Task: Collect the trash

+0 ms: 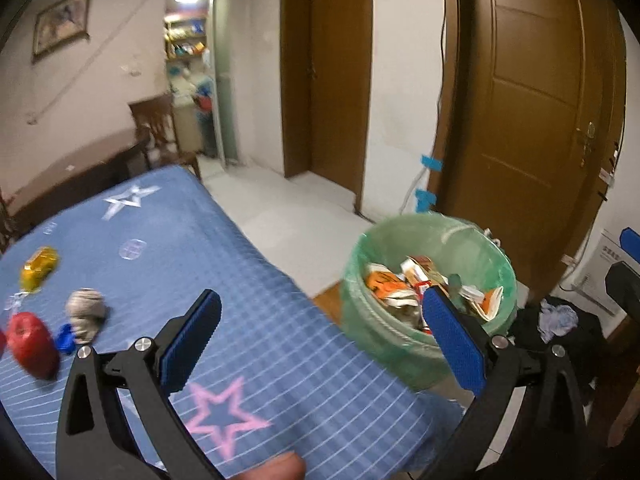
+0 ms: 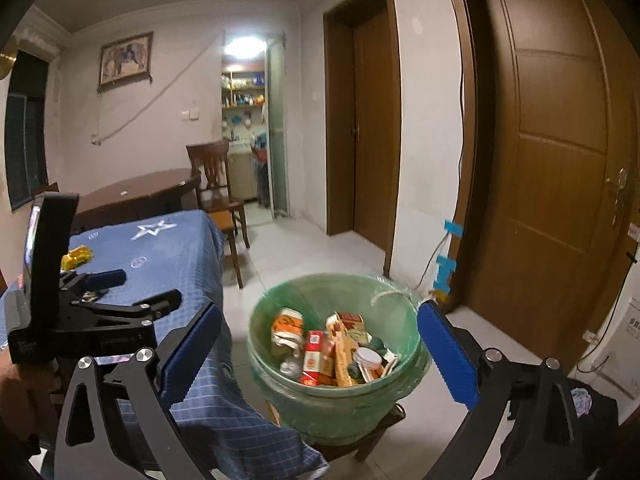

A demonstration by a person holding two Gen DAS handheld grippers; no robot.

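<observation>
Nearest us in the left wrist view, our left gripper (image 1: 320,332) stands spread as wide as it goes with nothing between its blue pads, and in the right wrist view our right gripper (image 2: 320,344) is just as wide and just as empty. Both views frame the bin (image 2: 264,340), lined with a green bag and already holding cartons, wrappers and a white-capped jar; it sits lower centre of the right view and right of centre in the left view, beside the desk (image 1: 260,280), off its right edge. What is left to collect lies the other way, at the lower left of the left view: a red wrapper (image 1: 32,344), a blue cap (image 1: 65,338) touching a crumpled grey wad (image 1: 86,312), and, further back, a gold wrapper (image 1: 39,268). We judge the coming move turns on that: the trash lies left of both grippers, and the left gripper, over the desk, is the nearer, so it would have to swing left and down. The wad has no clear long axis; the gold wrapper runs slantwise. The cartons and a white box (image 1: 600,276) at the right edge carry print, but we cannot read any of it.
</observation>
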